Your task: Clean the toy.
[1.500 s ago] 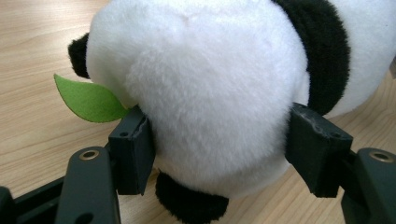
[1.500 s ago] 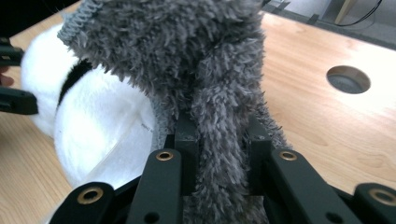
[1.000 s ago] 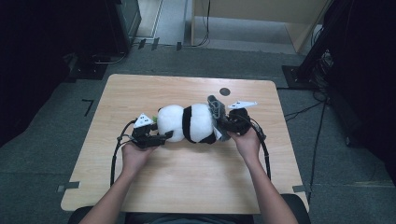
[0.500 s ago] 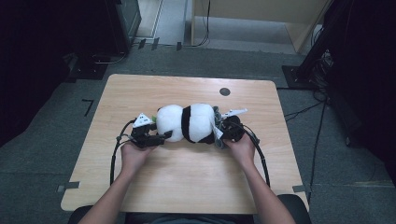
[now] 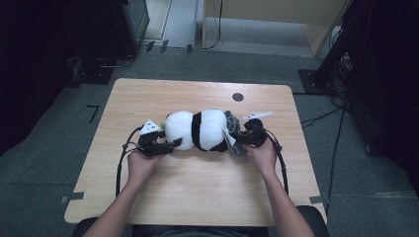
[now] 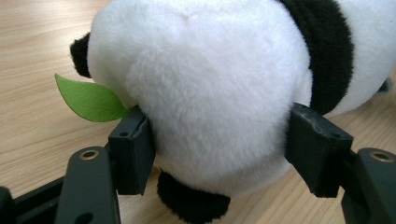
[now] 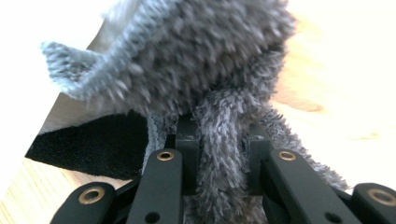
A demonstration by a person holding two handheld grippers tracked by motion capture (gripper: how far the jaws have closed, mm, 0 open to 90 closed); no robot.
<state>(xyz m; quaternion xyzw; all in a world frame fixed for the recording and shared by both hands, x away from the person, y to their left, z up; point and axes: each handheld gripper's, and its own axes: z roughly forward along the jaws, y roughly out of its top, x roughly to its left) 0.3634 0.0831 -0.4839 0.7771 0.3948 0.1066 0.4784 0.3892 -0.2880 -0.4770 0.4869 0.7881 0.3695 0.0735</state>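
The left gripper point(image 6: 219, 154) clamps the plush panda's point(image 5: 200, 129) head; the right gripper point(image 7: 219, 140) pinches grey cloth point(image 7: 205, 60); no writing legible.

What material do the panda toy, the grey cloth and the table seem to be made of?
Panda toy: soft plush, judging by its short fluffy pile; its green leaf looks like flat felt. Grey cloth: probably fleece or terry, with a fuzzy looped surface. Table: wood or wood-look laminate, pale with visible grain and a smooth matte finish.
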